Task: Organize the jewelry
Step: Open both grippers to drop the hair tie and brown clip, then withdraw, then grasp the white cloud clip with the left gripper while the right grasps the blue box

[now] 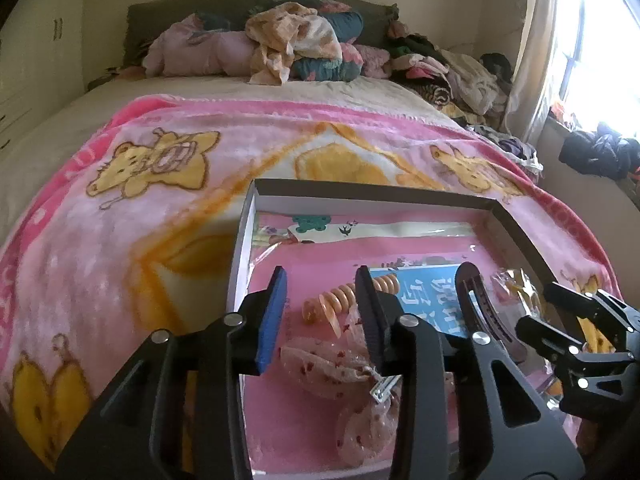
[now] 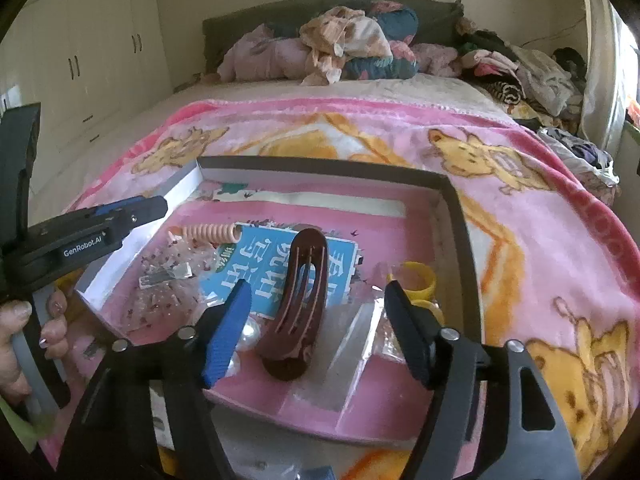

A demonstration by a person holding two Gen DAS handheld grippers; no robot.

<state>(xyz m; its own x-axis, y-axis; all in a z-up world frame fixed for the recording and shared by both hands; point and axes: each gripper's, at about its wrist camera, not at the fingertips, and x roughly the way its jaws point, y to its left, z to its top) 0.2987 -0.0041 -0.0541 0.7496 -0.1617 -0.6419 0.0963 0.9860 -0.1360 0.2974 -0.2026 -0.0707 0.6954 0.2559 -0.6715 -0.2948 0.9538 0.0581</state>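
Observation:
An open box (image 2: 452, 200) with a pink lining lies on the bed and holds the jewelry. A dark brown hair clip (image 2: 298, 304) stands between my right gripper's (image 2: 318, 332) open fingers, untouched. A peach spiral hair tie (image 1: 344, 300) lies between my left gripper's (image 1: 322, 312) open fingers, with a sheer dotted pink bow clip (image 1: 324, 364) just below it. A yellow ring-shaped piece (image 2: 416, 280) sits at the box's right side. The left gripper also shows in the right wrist view (image 2: 132, 210), over the box's left wall.
A blue printed card (image 2: 280, 268) and clear plastic bags lie in the box. The box rests on a pink bear-print blanket (image 1: 140, 208). Piled clothes and pillows (image 1: 280, 44) lie at the headboard; a wardrobe (image 2: 80, 60) stands left, a window (image 1: 600, 60) right.

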